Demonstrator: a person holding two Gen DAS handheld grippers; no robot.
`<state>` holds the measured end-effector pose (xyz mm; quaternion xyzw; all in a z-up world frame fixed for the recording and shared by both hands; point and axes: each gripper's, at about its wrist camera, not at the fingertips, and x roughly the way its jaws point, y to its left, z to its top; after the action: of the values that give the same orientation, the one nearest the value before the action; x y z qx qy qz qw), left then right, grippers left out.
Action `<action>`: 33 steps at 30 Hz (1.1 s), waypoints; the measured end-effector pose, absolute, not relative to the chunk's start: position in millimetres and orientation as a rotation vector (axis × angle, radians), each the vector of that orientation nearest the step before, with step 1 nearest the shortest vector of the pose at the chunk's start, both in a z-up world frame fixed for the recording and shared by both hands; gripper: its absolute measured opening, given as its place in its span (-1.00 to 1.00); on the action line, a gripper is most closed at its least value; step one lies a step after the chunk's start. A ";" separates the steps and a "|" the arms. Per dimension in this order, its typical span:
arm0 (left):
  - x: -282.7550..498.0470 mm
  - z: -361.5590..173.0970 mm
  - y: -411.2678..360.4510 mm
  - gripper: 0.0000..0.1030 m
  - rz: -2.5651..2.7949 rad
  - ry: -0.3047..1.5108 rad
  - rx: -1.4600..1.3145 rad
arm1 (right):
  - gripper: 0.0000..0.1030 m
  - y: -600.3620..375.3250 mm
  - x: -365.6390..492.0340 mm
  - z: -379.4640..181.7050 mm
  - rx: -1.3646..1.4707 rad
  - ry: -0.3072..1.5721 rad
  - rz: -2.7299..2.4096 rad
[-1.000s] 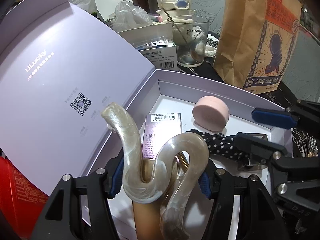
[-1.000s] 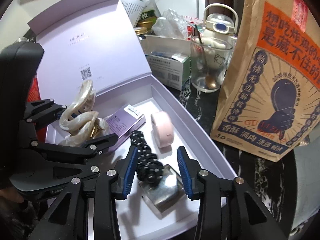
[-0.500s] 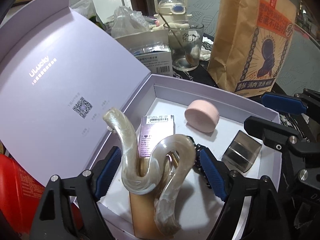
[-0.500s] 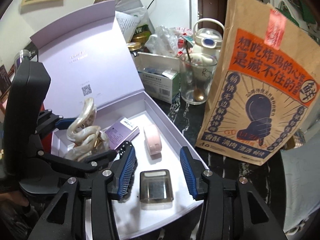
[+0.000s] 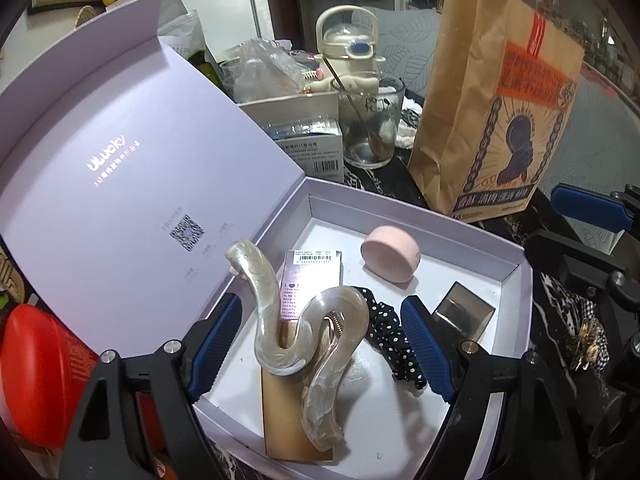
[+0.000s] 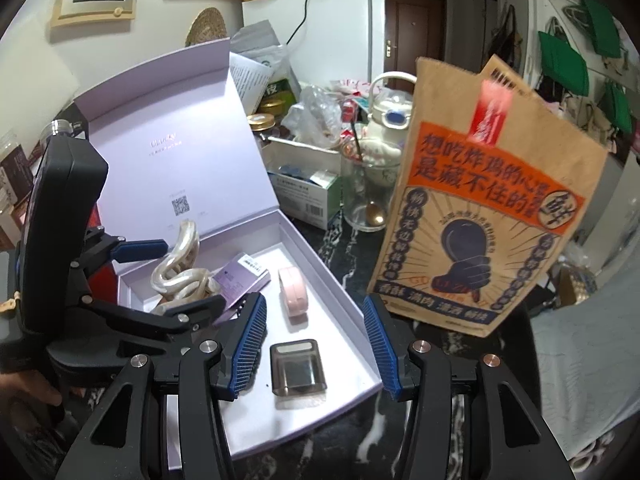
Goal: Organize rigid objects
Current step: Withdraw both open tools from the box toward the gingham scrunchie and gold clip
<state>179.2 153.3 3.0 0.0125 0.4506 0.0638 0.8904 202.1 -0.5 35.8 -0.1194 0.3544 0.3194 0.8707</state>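
A pearly hair claw clip (image 5: 312, 332) stands in the open lilac box (image 5: 400, 204) on a tan card. My left gripper (image 5: 320, 304) hovers over it, open, with both pads clear of the clip. Also in the box are a small purple carton (image 5: 312, 280), a pink round case (image 5: 390, 254), a polka-dot scrunchie (image 5: 384, 328) and a grey metallic case (image 5: 464, 312). My right gripper (image 6: 314, 304) hangs above the grey metallic case (image 6: 298, 368). Its jaws are opening and the pads touch nothing.
The box lid (image 5: 120, 184) stands raised on the left. Behind the box are a brown paper bag (image 5: 496, 120), a glass with a spoon (image 5: 370, 128), a white carton (image 5: 312, 148) and a cream bottle (image 5: 348, 48). A red object (image 5: 36, 368) sits at the left.
The left jaws have spread away from the claw clip, which stays in the box. The right jaws have widened off the scrunchie. Both grippers have lifted up and back from the box.
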 end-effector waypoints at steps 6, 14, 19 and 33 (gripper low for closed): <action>172.7 19.7 146.2 0.88 0.127 0.898 0.028 | 0.06 -14.4 191.1 55.2 -0.244 0.695 0.646; 154.5 48.3 133.5 1.00 0.111 0.843 0.019 | 0.12 -36.0 170.8 81.1 -0.245 0.637 0.611; 139.2 67.5 122.7 1.00 0.093 0.796 0.003 | 0.19 -51.5 155.1 95.2 -0.246 0.599 0.587; 101.7 90.0 71.6 1.00 0.020 0.744 0.036 | 0.27 -104.7 113.3 108.7 -0.217 0.560 0.534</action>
<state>101.7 71.6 90.0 0.0174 0.3633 0.0099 0.9314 113.3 -104.7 108.7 -0.1055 0.2727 0.2599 0.9203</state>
